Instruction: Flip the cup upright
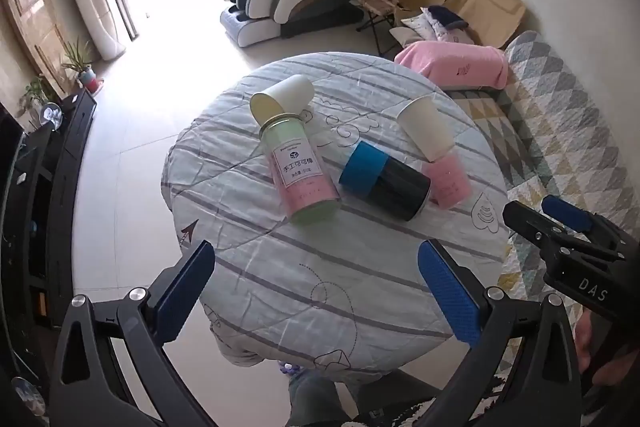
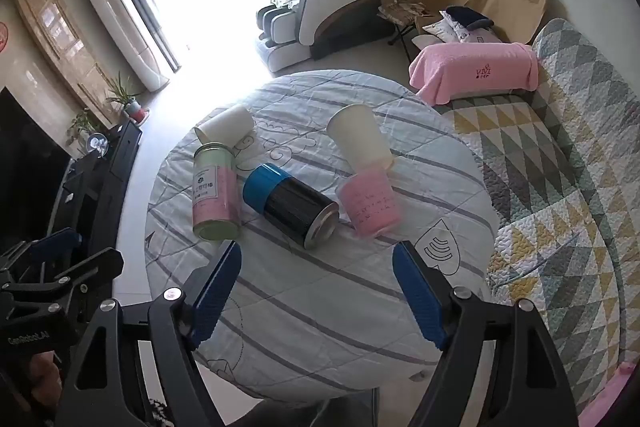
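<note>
A round table [image 1: 320, 291] with a striped cloth holds several items lying on their sides. A white paper cup [image 1: 282, 98] lies at the far left, its mouth toward me, also in the right wrist view [image 2: 225, 128]. A second white paper cup [image 1: 425, 128] [image 2: 362, 139] lies against a pink cup [image 1: 446, 179] [image 2: 370, 207]. My left gripper [image 1: 316, 291] is open and empty above the near table edge. My right gripper [image 2: 316, 295] is open and empty too; it also shows at the right of the left wrist view [image 1: 548, 215].
A green and pink jar [image 1: 300, 171] [image 2: 213, 193] and a black can with a blue band [image 1: 384, 181] [image 2: 290, 205] lie mid-table. A quilted sofa [image 2: 560, 167] with a pink towel [image 2: 476, 67] is to the right. A massage chair [image 2: 332, 3] stands beyond.
</note>
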A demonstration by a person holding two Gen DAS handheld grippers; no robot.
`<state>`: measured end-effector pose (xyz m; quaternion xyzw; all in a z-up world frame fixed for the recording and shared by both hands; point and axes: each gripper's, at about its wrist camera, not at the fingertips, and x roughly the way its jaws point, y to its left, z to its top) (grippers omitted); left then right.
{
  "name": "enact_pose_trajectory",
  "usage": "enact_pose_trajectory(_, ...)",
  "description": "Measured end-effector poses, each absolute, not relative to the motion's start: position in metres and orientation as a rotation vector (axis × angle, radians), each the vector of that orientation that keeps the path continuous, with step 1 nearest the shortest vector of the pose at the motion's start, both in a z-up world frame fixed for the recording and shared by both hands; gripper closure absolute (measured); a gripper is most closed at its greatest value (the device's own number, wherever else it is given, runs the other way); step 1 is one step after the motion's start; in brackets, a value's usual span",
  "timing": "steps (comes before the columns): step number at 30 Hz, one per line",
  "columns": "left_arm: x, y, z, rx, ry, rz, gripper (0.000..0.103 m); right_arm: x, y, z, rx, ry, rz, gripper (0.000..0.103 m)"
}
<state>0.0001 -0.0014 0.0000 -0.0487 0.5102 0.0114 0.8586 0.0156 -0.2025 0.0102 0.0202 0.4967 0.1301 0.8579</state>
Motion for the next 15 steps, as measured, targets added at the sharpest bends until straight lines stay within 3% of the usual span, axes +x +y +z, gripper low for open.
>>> enact_pose_trajectory(15, 0.0, -0.003, 0.005, -0.101, 1.063, 0.044, 0.0, 0.014, -0.213, 0.008, 0.053, 1.038, 0.279, 0.023)
